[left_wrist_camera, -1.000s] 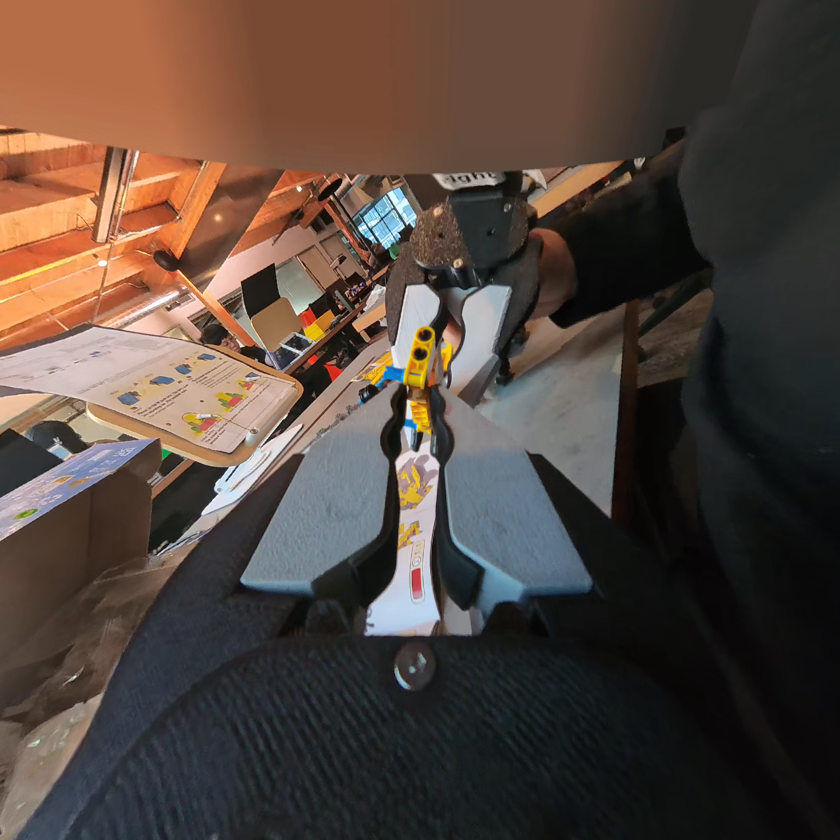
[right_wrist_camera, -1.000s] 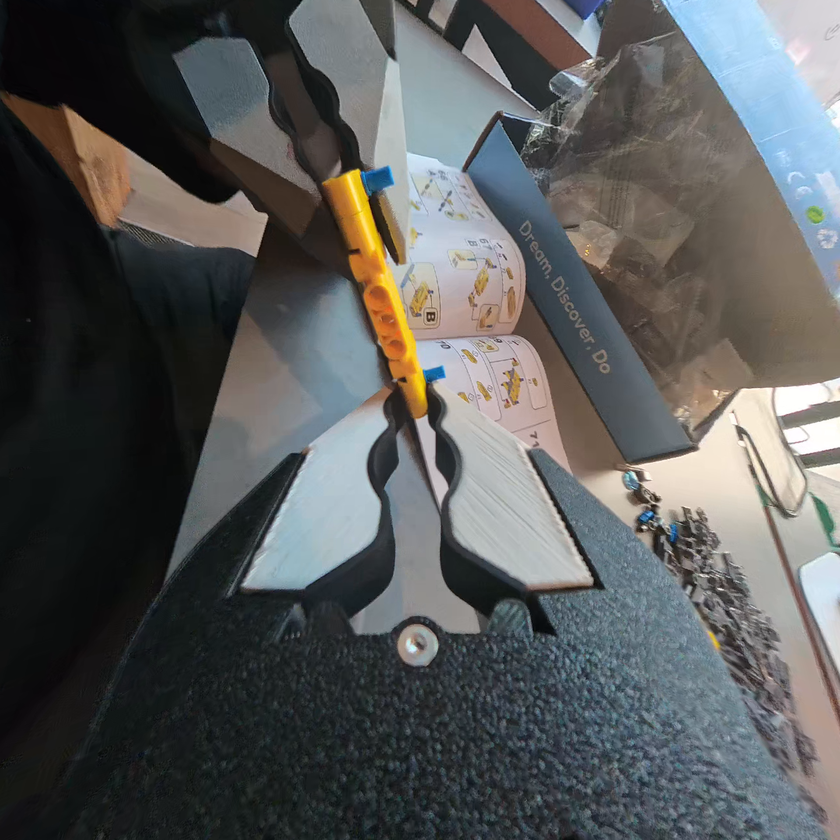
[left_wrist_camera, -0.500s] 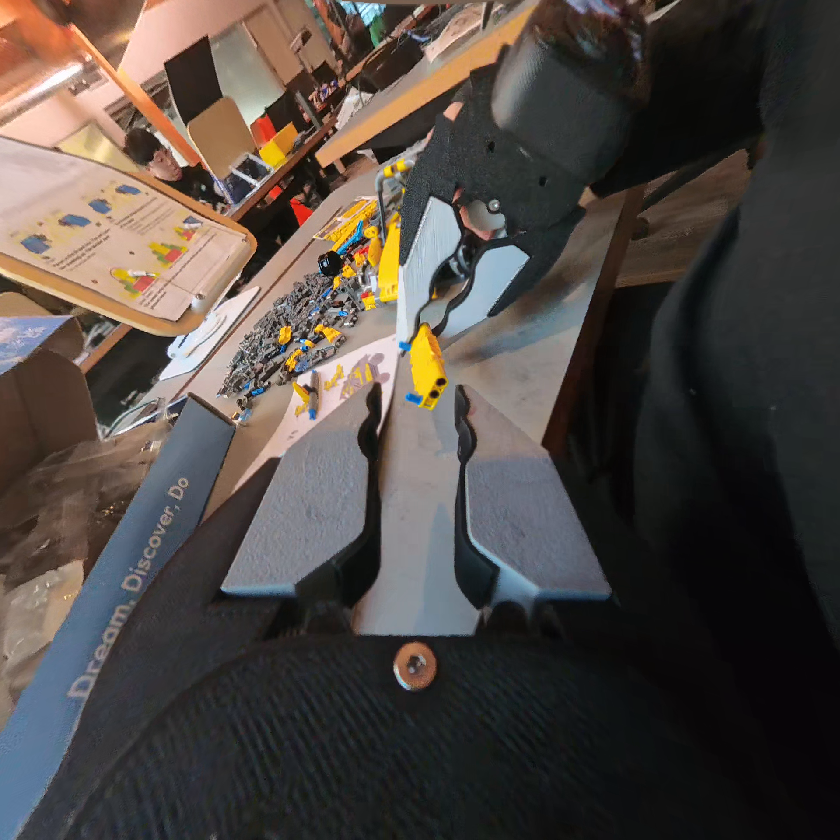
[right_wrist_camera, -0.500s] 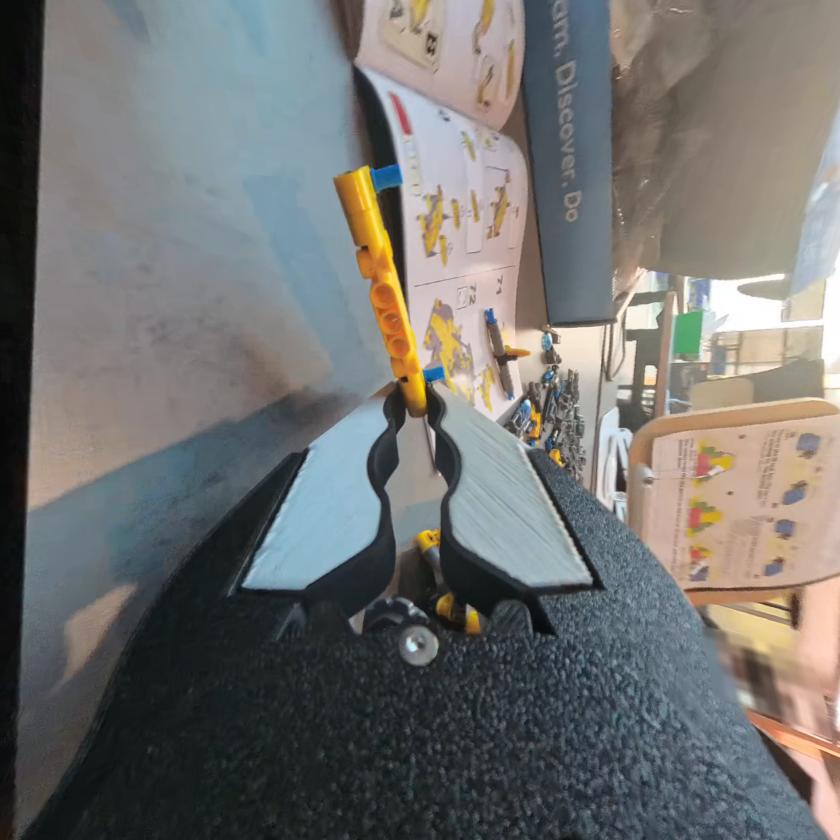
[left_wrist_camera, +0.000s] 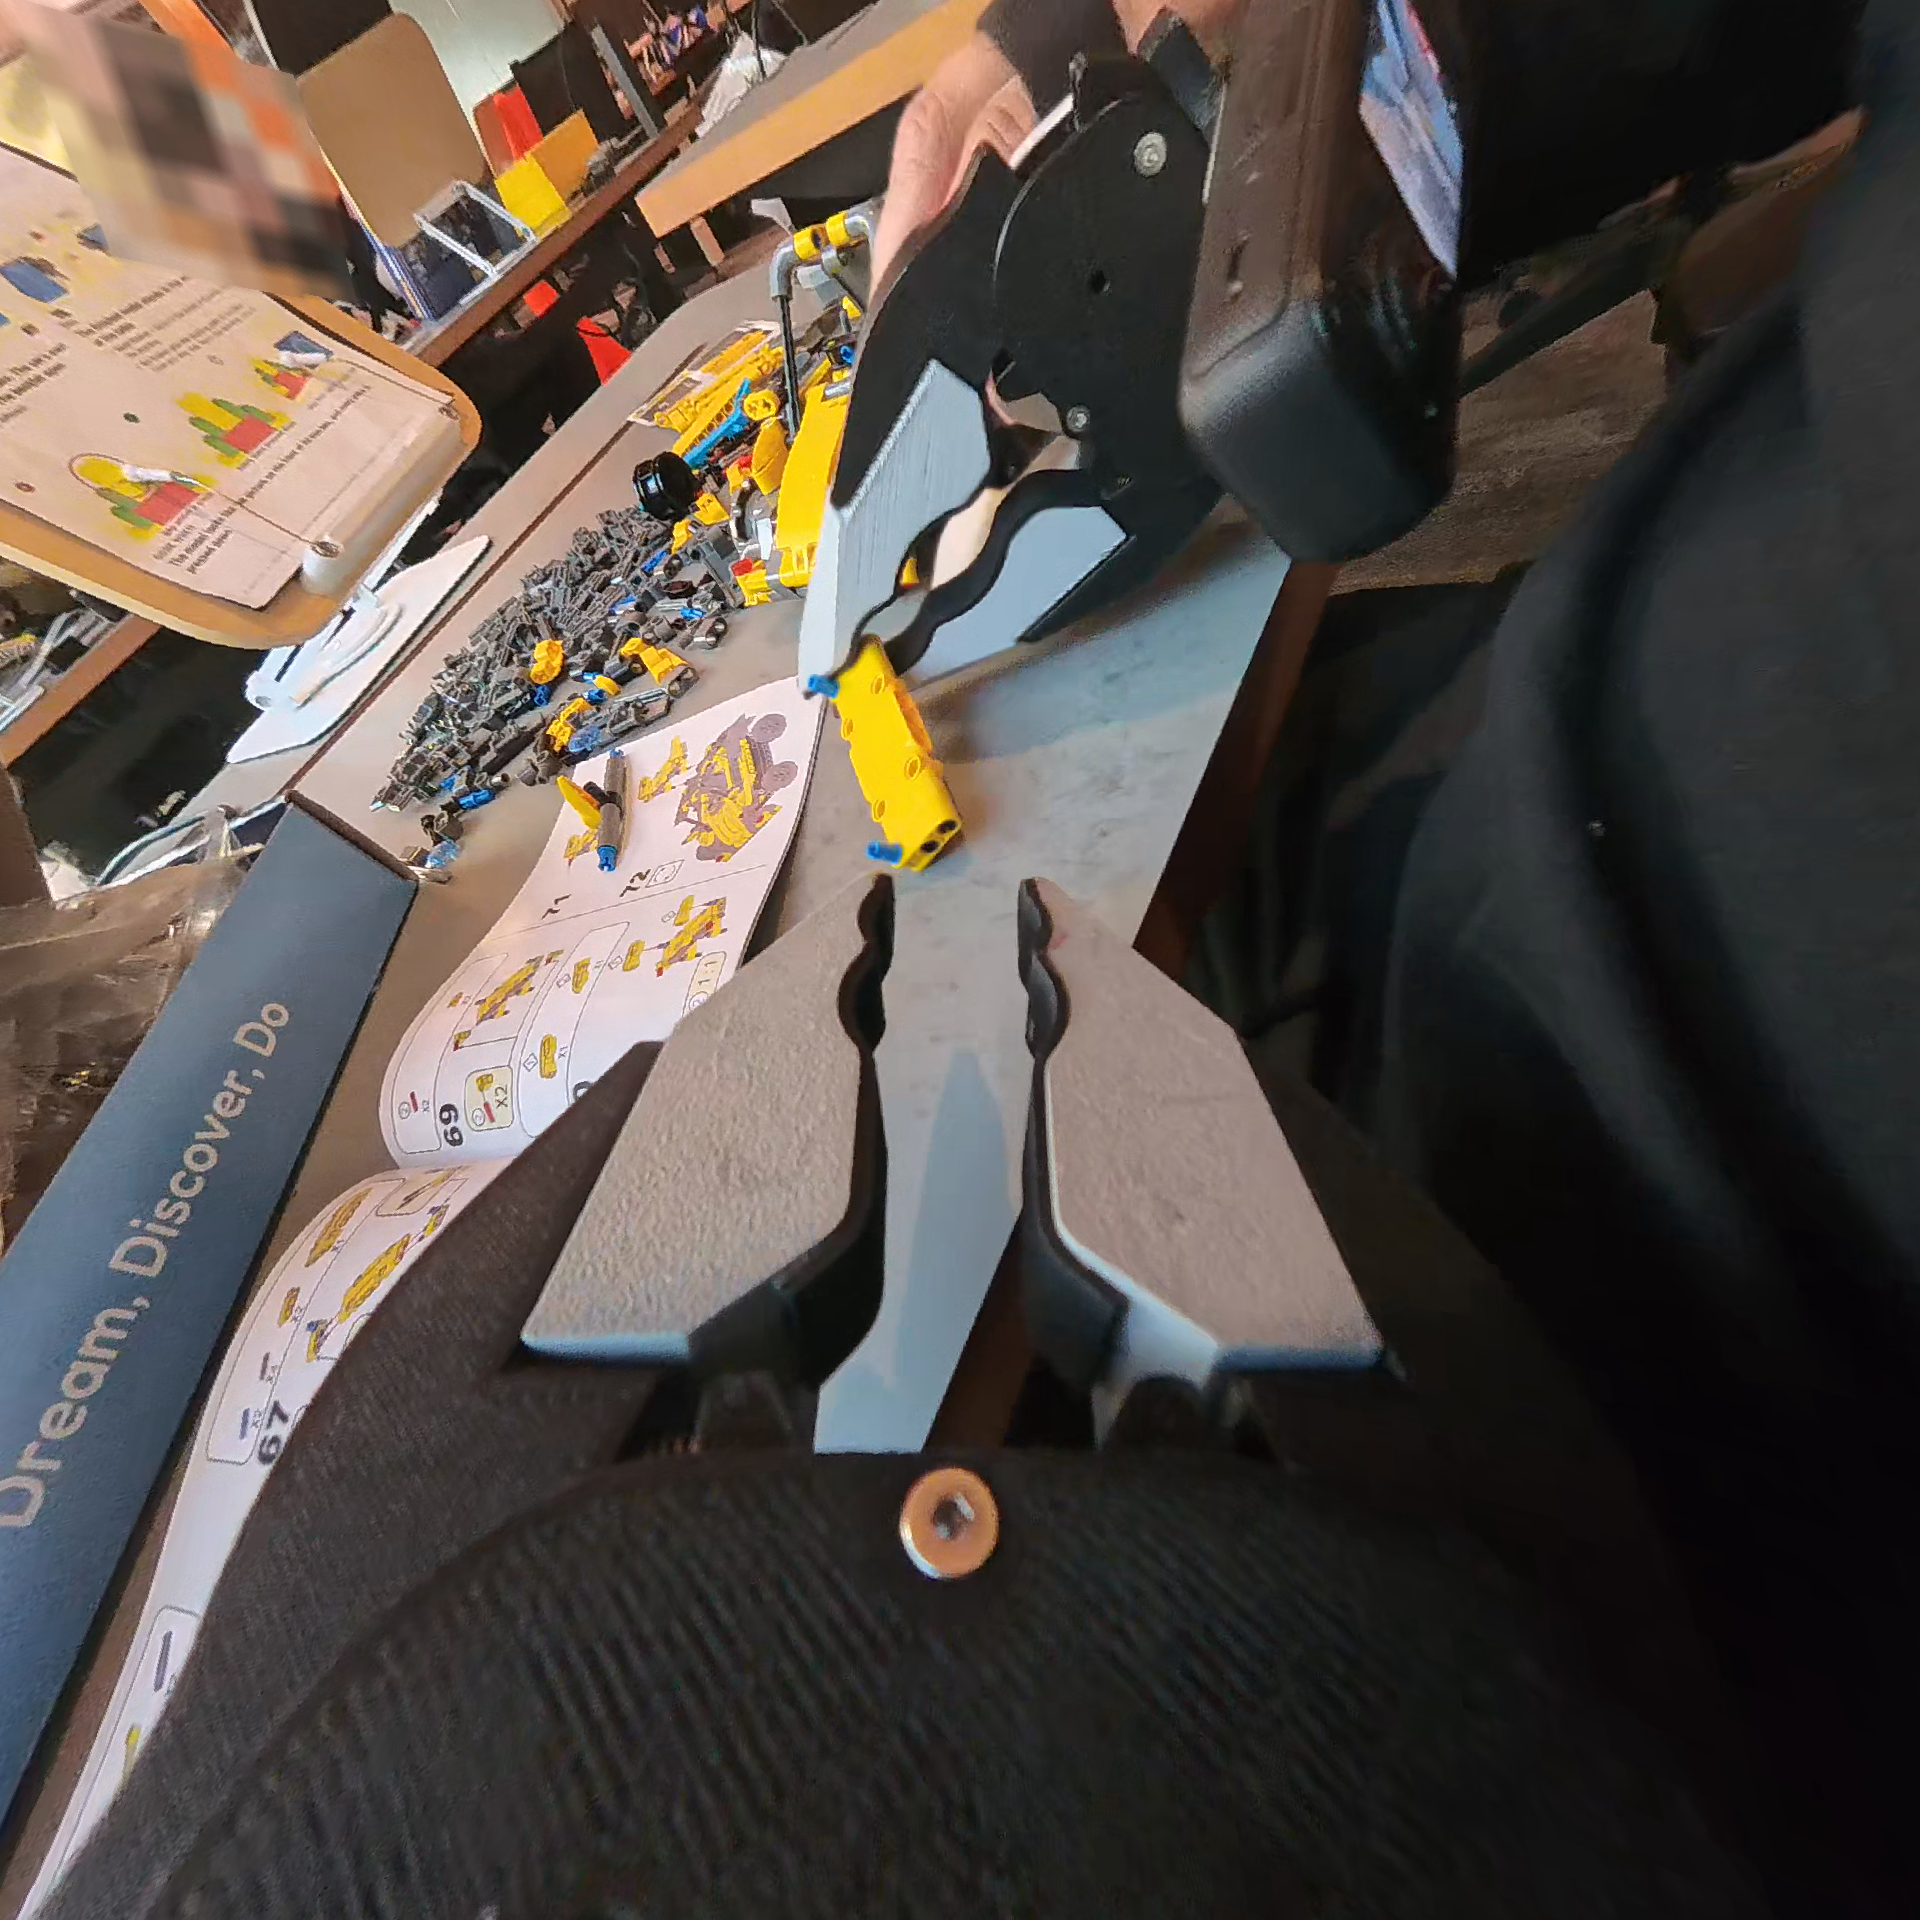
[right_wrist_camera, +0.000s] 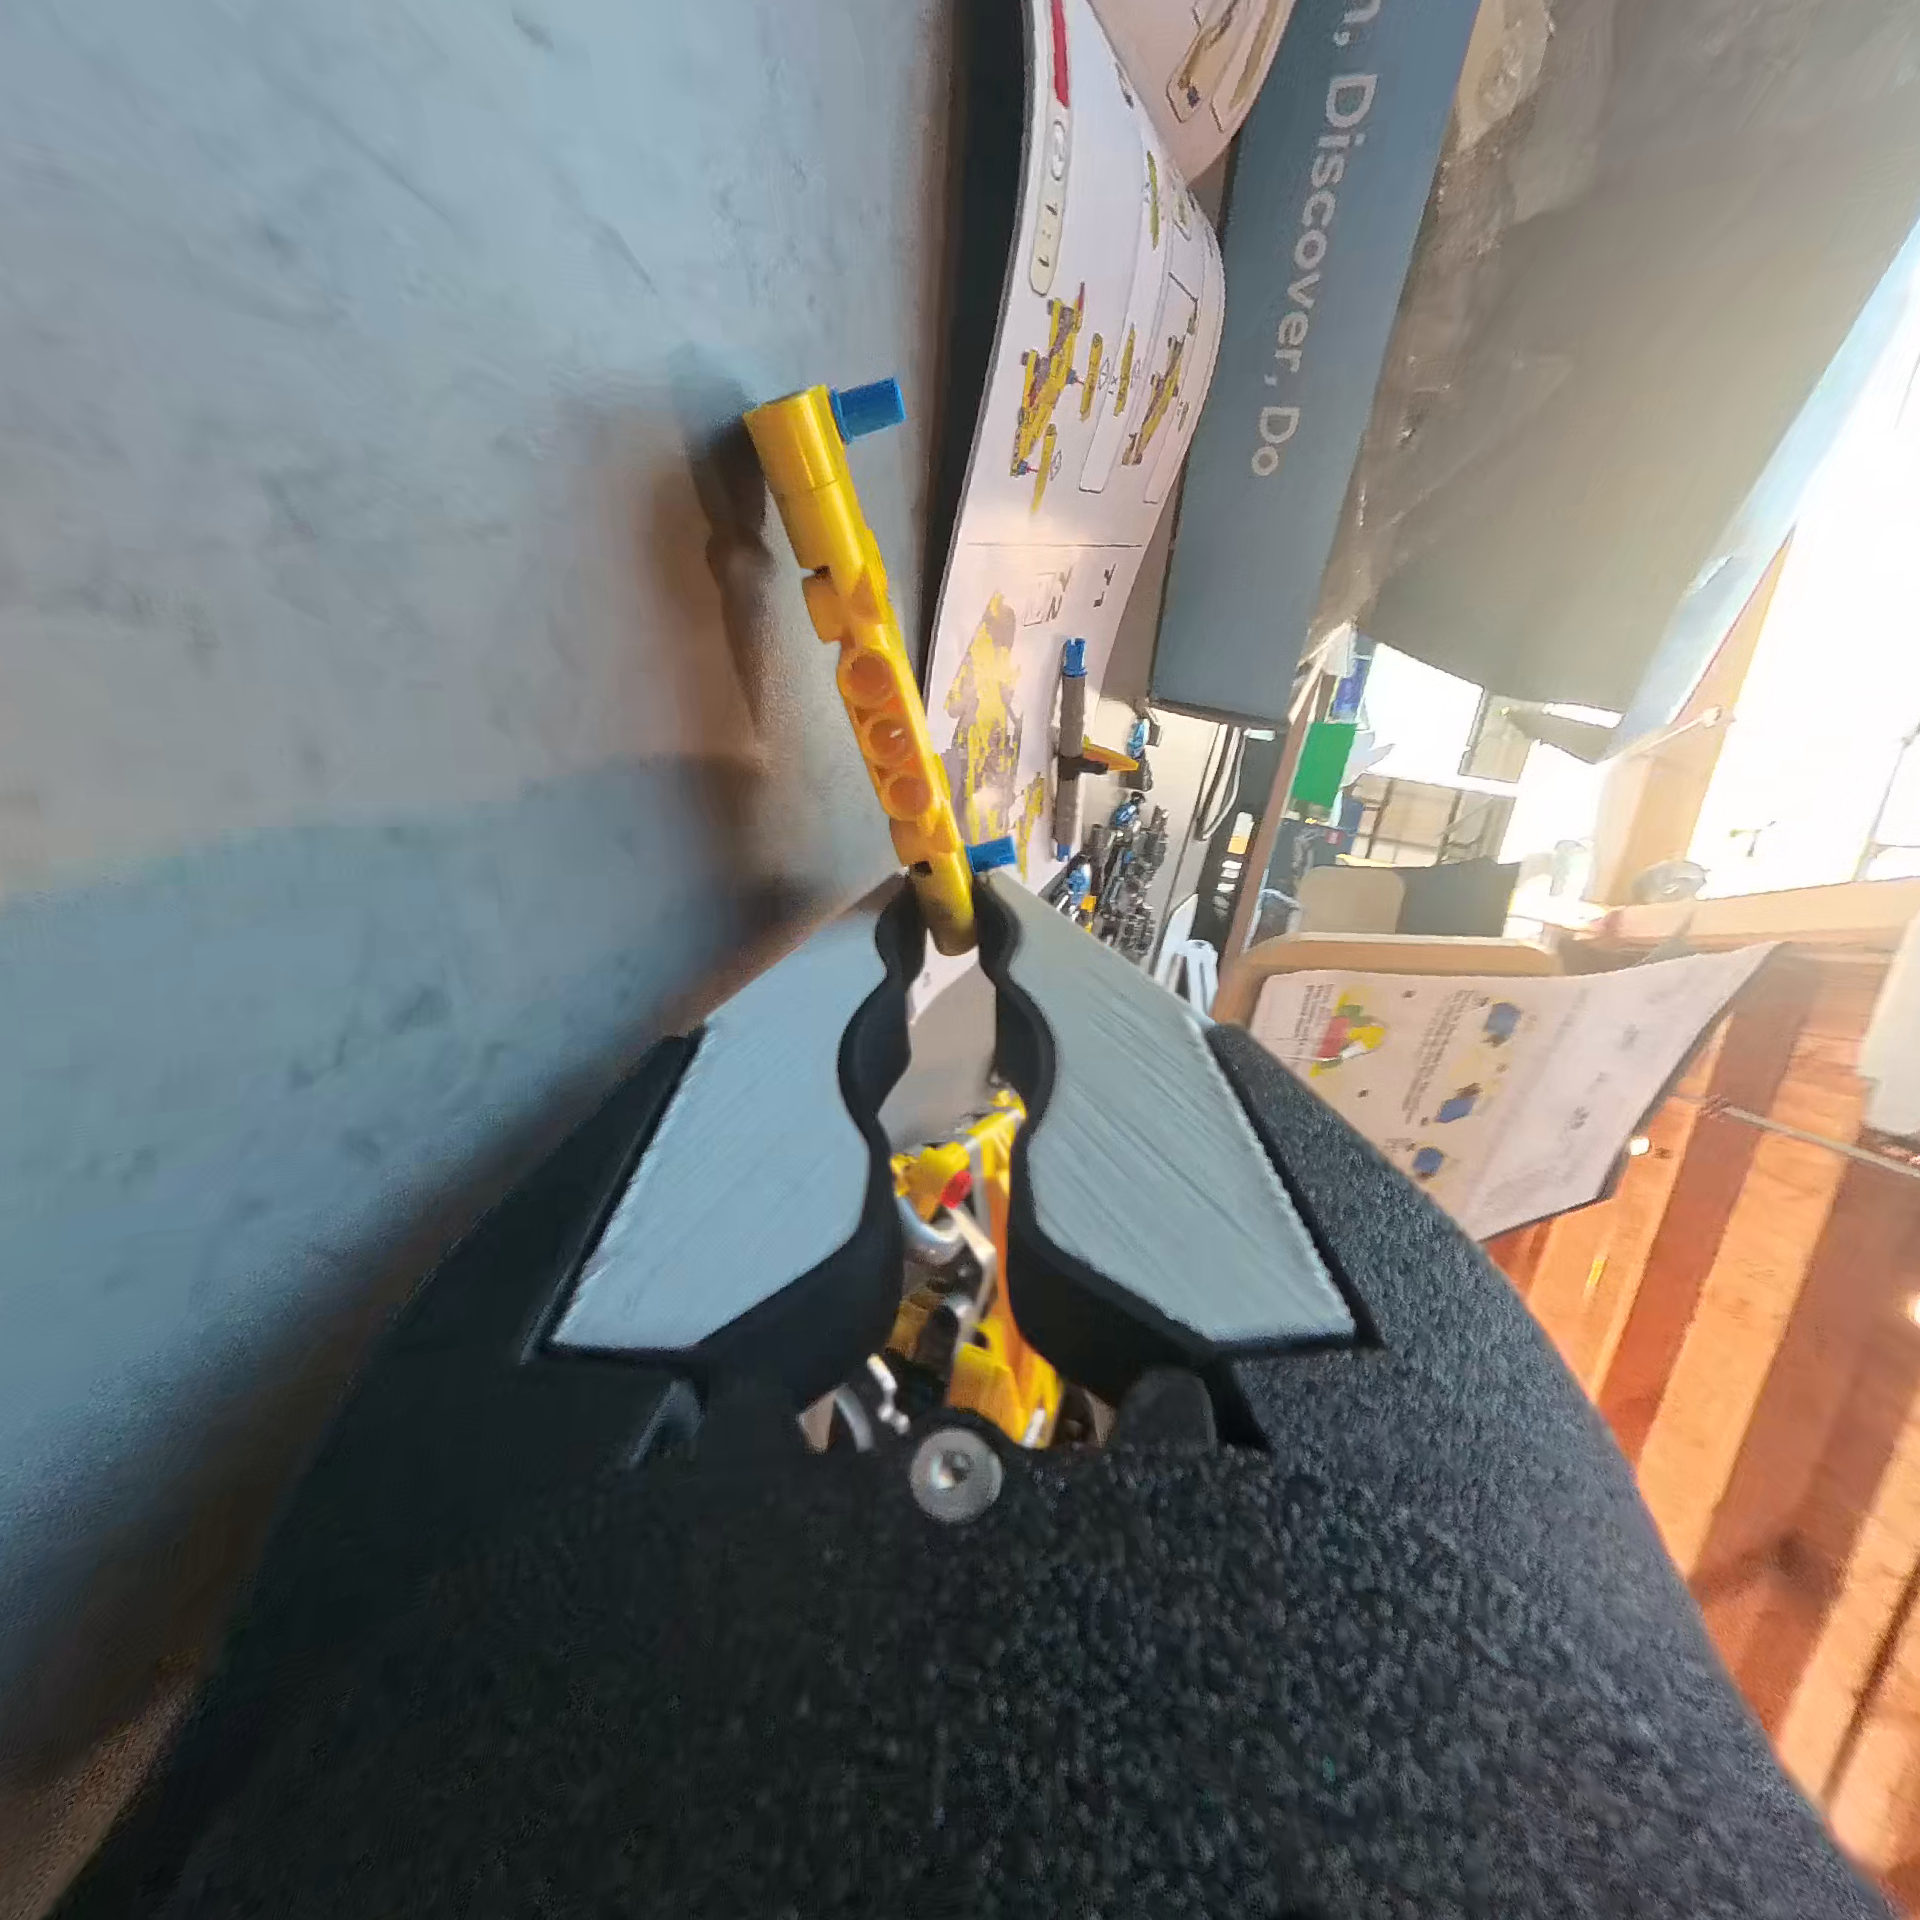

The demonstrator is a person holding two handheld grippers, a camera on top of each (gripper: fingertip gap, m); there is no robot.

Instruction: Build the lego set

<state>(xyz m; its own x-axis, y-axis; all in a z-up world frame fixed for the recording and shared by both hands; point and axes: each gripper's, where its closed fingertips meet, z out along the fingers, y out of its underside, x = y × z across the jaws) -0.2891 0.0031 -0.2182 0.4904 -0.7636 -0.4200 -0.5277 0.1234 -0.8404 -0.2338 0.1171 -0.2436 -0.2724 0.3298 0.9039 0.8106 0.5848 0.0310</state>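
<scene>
Right gripper (right_wrist_camera: pixel 948 902) fingers clamp yellow perforated plastic beam (right_wrist_camera: pixel 878 717), far end near grey surface (left_wrist_camera: pixel 1081 748); left gripper (left_wrist_camera: pixel 951 902) fingers open, empty, just beside it.

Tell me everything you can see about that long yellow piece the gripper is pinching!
The yellow piece is a long, thin plastic building beam with a row of round holes along its side. A small blue pin sticks out near its far end and another near the held end. The right gripper pinches one end between its fingertips. The beam slants down toward the grey table, its far tip at or just above the surface, beside the open instruction booklet. The left gripper sits near it, not touching.
</scene>
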